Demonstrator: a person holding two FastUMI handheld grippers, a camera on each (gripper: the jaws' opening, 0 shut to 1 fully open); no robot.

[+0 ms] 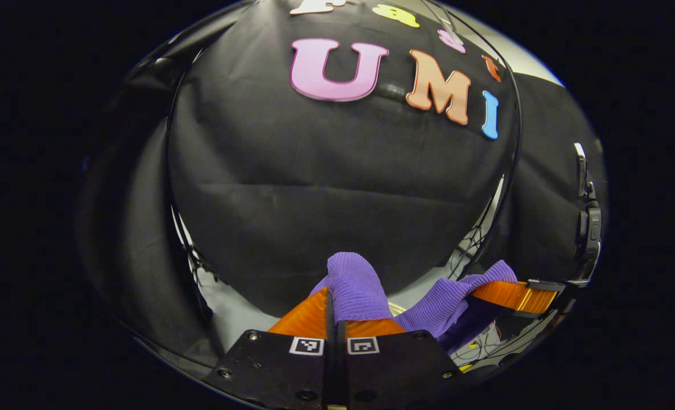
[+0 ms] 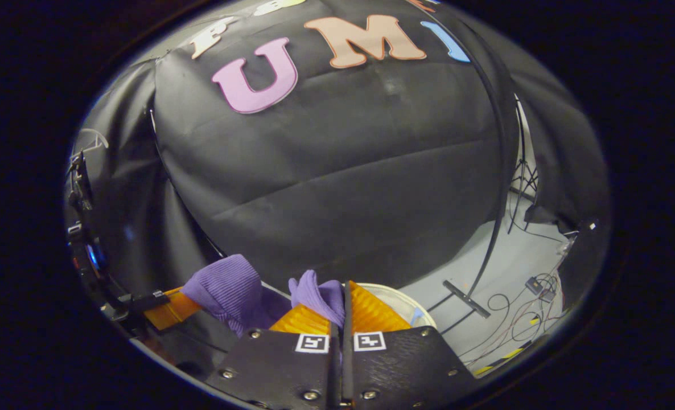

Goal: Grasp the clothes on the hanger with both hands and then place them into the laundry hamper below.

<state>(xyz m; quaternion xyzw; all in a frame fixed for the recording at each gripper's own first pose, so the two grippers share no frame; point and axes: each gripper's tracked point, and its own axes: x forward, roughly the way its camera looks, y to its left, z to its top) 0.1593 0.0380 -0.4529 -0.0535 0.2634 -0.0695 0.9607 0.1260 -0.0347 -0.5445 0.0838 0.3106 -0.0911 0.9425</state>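
Left gripper view: purple ribbed garment (image 1: 355, 285), knit cloth with fine parallel ribs, bunched up. It runs sideways across the bottom of the view, long axis left to right, sagging in the middle. One end sits pinched in the left tongs (image 1: 333, 319), fingers pressed together on the cloth, a rounded lump of fabric poking up above the tips. The other end goes to the right tongs (image 1: 511, 295), seen farther off at lower right, coming in from the right side and pointing left; cloth drapes over its tip, but I cannot tell from here how its fingers stand. Garment hangs in the air in front of the booth wall, not touching the floor. Pale floor (image 1: 229, 310) shows below the cloth, with some cables (image 1: 477, 242) at right.

Right gripper view: same purple garment (image 2: 226, 287), ribbed, crumpled, again stretched sideways, long axis left to right. Right tongs (image 2: 343, 310) at bottom centre, fingers pressed together with a fold of the cloth pinched between them, the fold sticking up on the left of the tips. Left tongs (image 2: 172, 307) farther off at lower left, pointing right, with a fat bunch of cloth at the tip. White round rim of the laundry hamper (image 2: 397, 299) shows just beyond the right tongs, below the garment. Grey floor at right with cables (image 2: 519, 313) and a dark bar (image 2: 465, 299).
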